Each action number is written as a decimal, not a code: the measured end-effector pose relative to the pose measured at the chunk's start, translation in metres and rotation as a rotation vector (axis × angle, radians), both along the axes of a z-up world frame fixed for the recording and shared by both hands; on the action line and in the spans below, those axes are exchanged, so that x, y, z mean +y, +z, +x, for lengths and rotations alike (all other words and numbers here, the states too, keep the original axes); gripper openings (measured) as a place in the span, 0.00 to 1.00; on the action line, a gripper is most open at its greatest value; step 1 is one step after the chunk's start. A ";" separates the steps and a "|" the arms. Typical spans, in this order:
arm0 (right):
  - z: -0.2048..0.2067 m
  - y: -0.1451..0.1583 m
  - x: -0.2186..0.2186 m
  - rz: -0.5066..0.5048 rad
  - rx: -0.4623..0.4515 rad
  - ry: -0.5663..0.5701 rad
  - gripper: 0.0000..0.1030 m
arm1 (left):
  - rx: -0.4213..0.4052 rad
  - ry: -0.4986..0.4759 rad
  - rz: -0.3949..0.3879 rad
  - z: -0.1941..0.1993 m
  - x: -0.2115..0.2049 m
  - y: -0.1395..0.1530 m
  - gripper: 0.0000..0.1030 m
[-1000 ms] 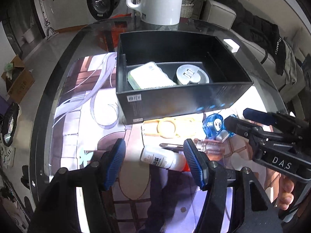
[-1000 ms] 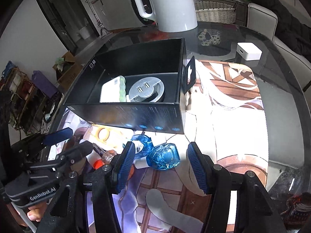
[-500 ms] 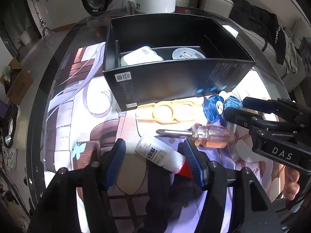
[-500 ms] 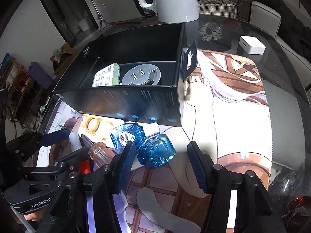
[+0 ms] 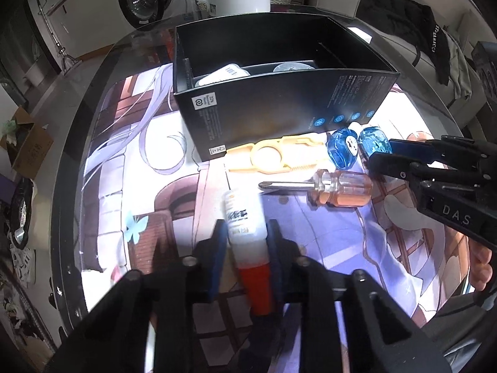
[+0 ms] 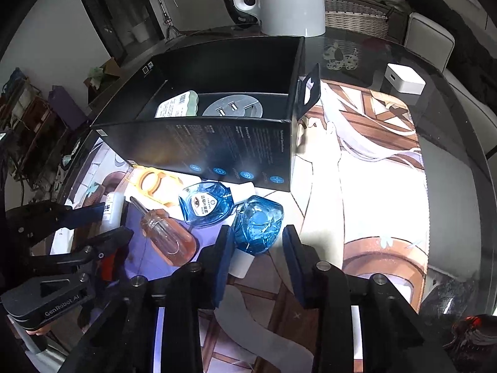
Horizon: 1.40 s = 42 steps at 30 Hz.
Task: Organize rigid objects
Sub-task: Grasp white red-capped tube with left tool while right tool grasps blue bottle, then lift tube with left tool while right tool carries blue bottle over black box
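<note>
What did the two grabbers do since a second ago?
The left gripper shut its fingers on the white glue bottle, which lay loose between them before. The right gripper's fingers are closing around the nearer blue bottle, with a gap left on one side. The black box, screwdriver and yellow tool stayed put.

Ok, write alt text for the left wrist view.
The left gripper is shut on a white bottle with a red cap over a printed mat. Beyond lie a screwdriver, a yellow tool, two blue bottles and an open black box.
</note>
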State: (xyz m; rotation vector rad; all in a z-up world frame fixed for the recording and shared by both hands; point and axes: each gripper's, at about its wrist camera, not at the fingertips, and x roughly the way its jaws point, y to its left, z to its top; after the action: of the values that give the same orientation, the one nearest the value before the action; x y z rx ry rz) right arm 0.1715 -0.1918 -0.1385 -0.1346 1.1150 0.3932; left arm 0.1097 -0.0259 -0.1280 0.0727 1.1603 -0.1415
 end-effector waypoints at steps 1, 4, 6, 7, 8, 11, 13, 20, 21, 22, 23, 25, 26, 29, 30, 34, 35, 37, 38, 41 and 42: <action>-0.001 0.000 0.000 0.001 0.005 0.005 0.28 | 0.001 -0.005 0.002 -0.001 0.000 0.000 0.19; -0.009 0.000 0.003 -0.006 0.015 0.029 0.27 | 0.008 -0.015 0.003 -0.006 0.003 -0.001 0.18; -0.014 0.000 0.006 -0.012 0.020 0.048 0.27 | 0.002 -0.020 0.011 -0.010 0.004 -0.001 0.19; -0.017 -0.001 0.008 -0.013 0.020 0.054 0.27 | -0.002 -0.024 0.014 -0.011 0.004 -0.001 0.19; -0.019 -0.001 0.009 -0.017 0.017 0.061 0.27 | -0.005 -0.028 0.015 -0.012 0.005 -0.001 0.19; -0.023 -0.002 0.014 -0.040 -0.008 0.069 0.27 | -0.016 -0.038 0.021 -0.013 0.006 -0.001 0.22; -0.024 -0.003 0.016 -0.042 -0.016 0.067 0.30 | -0.019 -0.030 0.016 -0.011 0.008 -0.001 0.27; -0.023 -0.005 0.022 -0.058 -0.048 0.072 0.43 | -0.021 -0.013 0.014 -0.005 0.010 -0.002 0.32; -0.022 -0.005 0.023 -0.063 -0.051 0.074 0.43 | -0.014 -0.009 0.007 -0.004 0.010 -0.002 0.30; -0.021 -0.005 0.023 -0.063 -0.051 0.073 0.42 | -0.006 -0.008 -0.004 -0.004 0.010 -0.002 0.20; -0.021 -0.005 0.023 -0.067 -0.051 0.065 0.39 | 0.000 -0.004 -0.006 -0.003 0.010 -0.001 0.19; -0.020 -0.005 0.022 -0.066 -0.049 0.069 0.30 | 0.001 0.001 0.019 -0.003 0.009 -0.001 0.19; -0.020 -0.005 0.022 -0.055 -0.043 0.071 0.29 | -0.001 -0.001 0.025 -0.003 0.008 -0.001 0.19; -0.019 -0.004 0.017 -0.024 -0.026 0.061 0.29 | -0.016 0.001 0.033 -0.005 0.007 0.001 0.18; -0.019 -0.003 0.017 -0.025 -0.030 0.063 0.29 | -0.027 0.000 0.040 -0.005 0.006 0.003 0.18; -0.022 0.006 0.016 -0.009 -0.064 0.062 0.29 | -0.066 0.000 0.024 -0.007 0.007 0.013 0.18; -0.023 0.010 0.016 -0.002 -0.079 0.056 0.29 | -0.085 0.002 0.022 -0.008 0.007 0.017 0.18; -0.025 0.020 0.015 0.027 -0.124 0.048 0.29 | -0.135 0.002 0.023 -0.012 0.007 0.026 0.18; -0.027 0.026 0.015 0.034 -0.159 0.045 0.29 | -0.166 0.001 0.024 -0.014 0.007 0.031 0.18; -0.035 0.047 0.015 0.069 -0.263 0.037 0.29 | -0.270 0.002 0.040 -0.020 0.008 0.049 0.18; -0.038 0.054 0.015 0.081 -0.298 0.034 0.29 | -0.313 0.005 0.042 -0.023 0.008 0.056 0.18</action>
State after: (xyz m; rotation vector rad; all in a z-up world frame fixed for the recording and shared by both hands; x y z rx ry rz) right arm 0.1332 -0.1770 -0.0843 -0.1358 0.8025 0.4327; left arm 0.0869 -0.0180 -0.0715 0.1245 0.8514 -0.0976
